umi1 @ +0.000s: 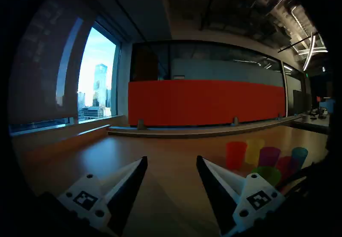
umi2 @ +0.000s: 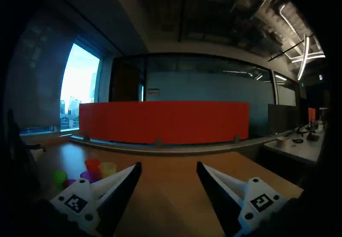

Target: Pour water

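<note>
The left gripper [umi1: 172, 159] stands wide, nothing between its fingers. The coloured cups [umi1: 266, 159] cluster on the wooden desk [umi1: 162, 145] ahead and off to its right, apart from it. The right gripper [umi2: 169, 165] is also wide and empty, with the coloured cups [umi2: 92, 170] to its left, partly behind its finger.

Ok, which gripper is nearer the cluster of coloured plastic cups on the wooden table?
Left, probably. The coloured plastic cups sit just beyond the left gripper, to its right, and look large; from the right gripper they appear smaller and farther, to its left.
</note>
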The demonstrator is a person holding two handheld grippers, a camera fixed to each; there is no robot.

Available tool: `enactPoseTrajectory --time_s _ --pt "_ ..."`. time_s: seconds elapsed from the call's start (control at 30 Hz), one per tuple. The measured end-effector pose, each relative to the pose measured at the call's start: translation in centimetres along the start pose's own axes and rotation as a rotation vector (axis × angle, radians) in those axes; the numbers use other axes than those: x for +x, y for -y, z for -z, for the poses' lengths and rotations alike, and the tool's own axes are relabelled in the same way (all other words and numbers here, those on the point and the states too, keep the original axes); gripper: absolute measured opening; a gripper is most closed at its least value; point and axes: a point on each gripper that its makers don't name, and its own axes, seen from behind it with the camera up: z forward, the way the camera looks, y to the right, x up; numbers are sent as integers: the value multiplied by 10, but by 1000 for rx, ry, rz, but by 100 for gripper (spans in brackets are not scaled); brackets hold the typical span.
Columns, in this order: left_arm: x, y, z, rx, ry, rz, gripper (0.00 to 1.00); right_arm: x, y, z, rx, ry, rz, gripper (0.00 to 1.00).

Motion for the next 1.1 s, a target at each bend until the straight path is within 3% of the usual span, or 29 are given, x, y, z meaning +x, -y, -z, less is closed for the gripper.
enactPoseTrajectory --time_s 0.37,0.77,1.1 --pt "0 0 0 0 0 0 84 -7 5 -16 -32 -46 30 99" --pt "-1 0 -1 0 0 0 84 -47 8 -33 -47 -4 -24 99" --pt "-1 0 -1 0 0 0 84 -59 2 -38 -44 6 -47 99"
